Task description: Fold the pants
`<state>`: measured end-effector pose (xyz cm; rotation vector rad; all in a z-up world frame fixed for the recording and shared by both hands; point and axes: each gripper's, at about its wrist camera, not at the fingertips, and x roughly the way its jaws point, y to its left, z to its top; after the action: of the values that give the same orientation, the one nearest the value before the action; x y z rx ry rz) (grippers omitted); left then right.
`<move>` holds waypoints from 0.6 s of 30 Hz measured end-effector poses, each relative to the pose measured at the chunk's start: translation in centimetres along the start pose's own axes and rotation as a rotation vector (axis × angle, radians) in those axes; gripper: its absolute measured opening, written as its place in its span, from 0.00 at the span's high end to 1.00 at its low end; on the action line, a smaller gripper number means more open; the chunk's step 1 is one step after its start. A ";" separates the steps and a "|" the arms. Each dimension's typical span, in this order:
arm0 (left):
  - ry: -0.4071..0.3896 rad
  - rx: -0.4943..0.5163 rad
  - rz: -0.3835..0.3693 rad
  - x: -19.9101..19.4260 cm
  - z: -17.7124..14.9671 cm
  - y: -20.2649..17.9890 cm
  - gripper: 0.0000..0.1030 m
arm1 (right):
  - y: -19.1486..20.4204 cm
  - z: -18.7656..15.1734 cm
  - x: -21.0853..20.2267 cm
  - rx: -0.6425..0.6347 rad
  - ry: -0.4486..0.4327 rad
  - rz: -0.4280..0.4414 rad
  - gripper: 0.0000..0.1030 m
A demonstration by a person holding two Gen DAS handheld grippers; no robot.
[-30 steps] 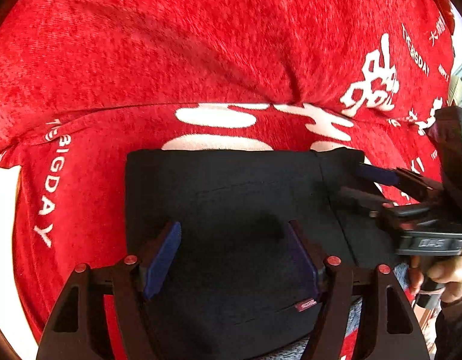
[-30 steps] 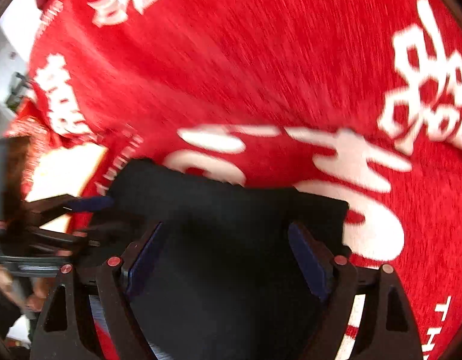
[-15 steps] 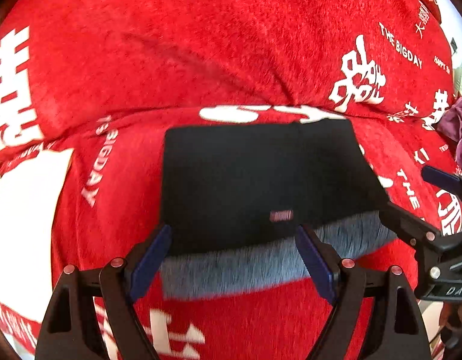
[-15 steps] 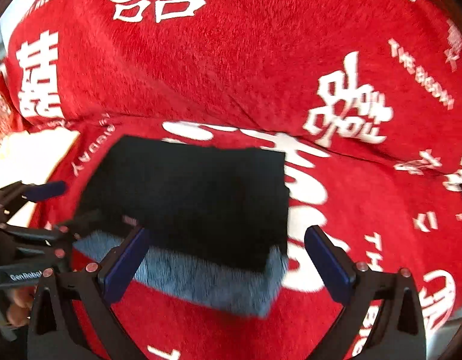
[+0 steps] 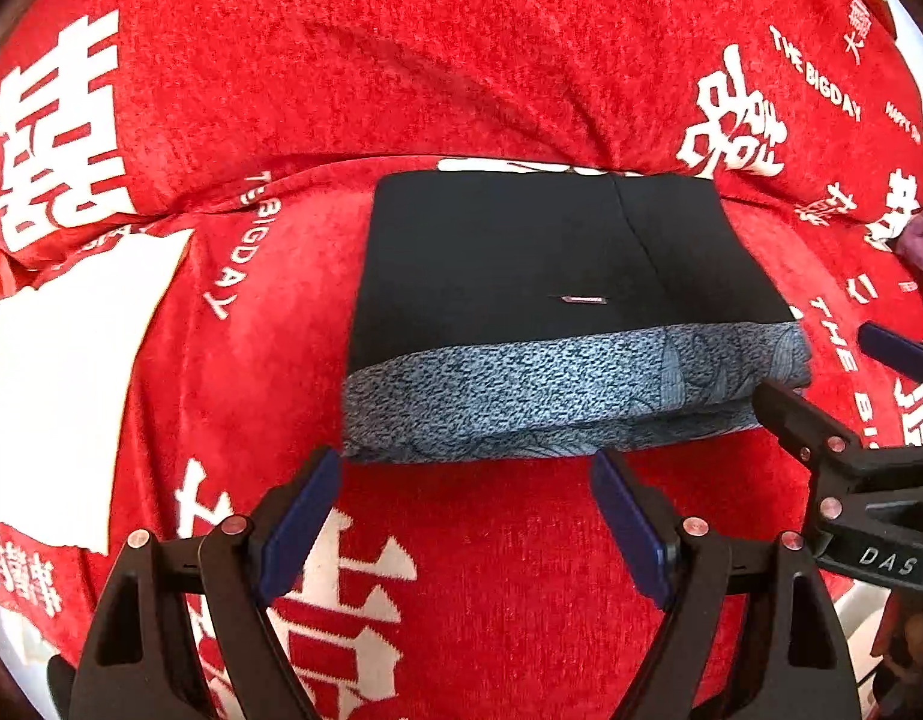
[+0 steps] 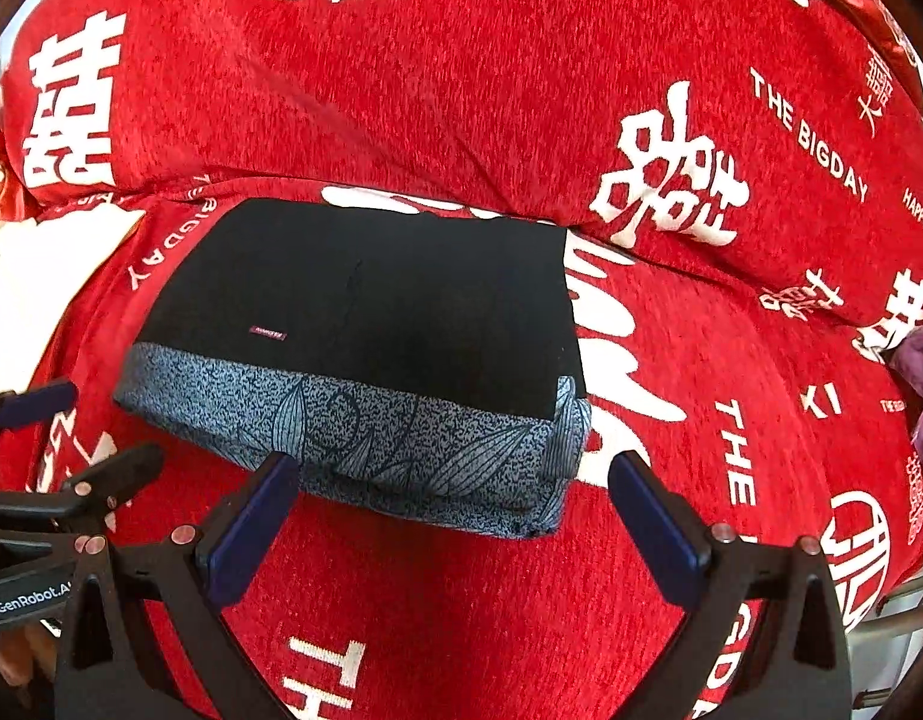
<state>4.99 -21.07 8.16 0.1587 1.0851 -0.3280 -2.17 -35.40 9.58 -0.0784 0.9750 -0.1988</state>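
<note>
The pants (image 5: 539, 276), found folded into a compact black stack with a grey patterned band on the red cover (image 5: 461, 60), are judged soft, light and limp, best taken at the near corners, both the left gripper (image 5: 467, 510) and right gripper (image 6: 455, 516) being held wide and empty.

We see bright, even light on the red cover (image 5: 473, 78), sharp at centre. Fisheye bending curves the edges, corners go black, and a white patch (image 5: 59, 372) at left is blown out.

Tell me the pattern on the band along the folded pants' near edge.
Blue-grey speckle with dark leaf outlines on the band, clearest in the right wrist view.
</note>
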 end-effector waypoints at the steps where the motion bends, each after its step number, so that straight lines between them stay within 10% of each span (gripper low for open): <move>1: 0.003 0.001 -0.006 -0.1 0.0 -0.1 0.17 | 0.1 -0.1 0.0 -0.008 -0.001 -0.008 0.00; 18: 0.008 0.024 0.026 0.3 -0.1 -0.6 0.17 | 0.2 -0.4 -0.4 0.000 -0.023 -0.028 0.00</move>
<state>4.83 -21.62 7.87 0.1953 1.0869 -0.3170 -2.66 -35.15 9.62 -0.0937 0.9517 -0.2229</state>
